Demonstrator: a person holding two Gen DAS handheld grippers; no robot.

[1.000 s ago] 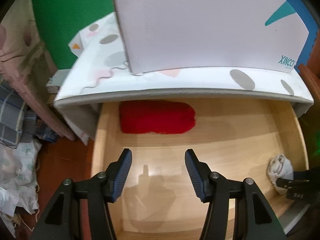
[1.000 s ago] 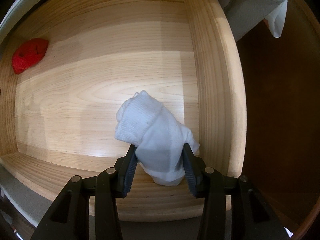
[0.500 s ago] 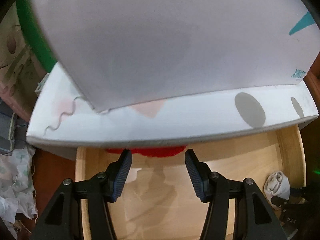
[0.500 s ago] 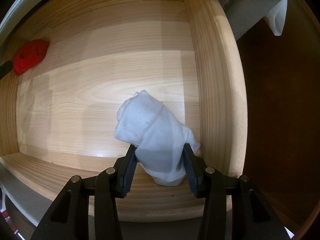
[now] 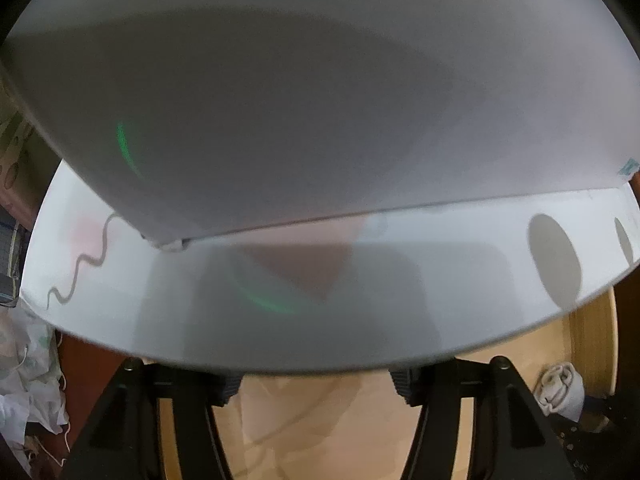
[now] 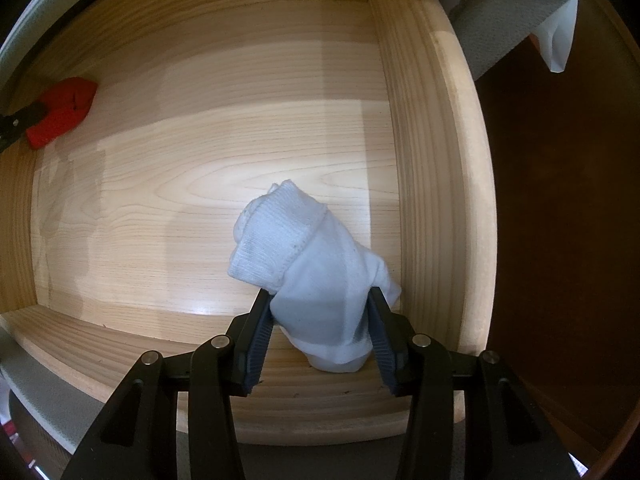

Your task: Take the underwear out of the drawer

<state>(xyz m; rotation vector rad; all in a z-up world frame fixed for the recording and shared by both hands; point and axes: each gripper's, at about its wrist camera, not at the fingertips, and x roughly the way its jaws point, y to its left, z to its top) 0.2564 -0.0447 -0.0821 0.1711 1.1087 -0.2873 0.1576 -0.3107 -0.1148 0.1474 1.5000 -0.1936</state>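
The wooden drawer [image 6: 432,152] fills the right wrist view. A white box [image 5: 304,92] on a patterned cloth [image 5: 460,252] blocks most of the left view. The right gripper [image 6: 318,330] clamps a white bundle [image 6: 308,264] at 6 o'clock. Red underwear [image 6: 64,110] lies at 10 o'clock, the left gripper [image 6: 14,124] touching it; whether its jaws are closed, I cannot tell.

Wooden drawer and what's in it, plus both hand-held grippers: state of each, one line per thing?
Light wooden drawer: pulled open, floor mostly bare.
White rolled sock bundle: on the drawer floor near the right wall, pinched at its near end.
Red folded underwear: in the far left corner, a dark fingertip at its edge.
Right hand-held gripper: shut on the bundle.
Left hand-held gripper: fingertips hidden under the white patterned tabletop.
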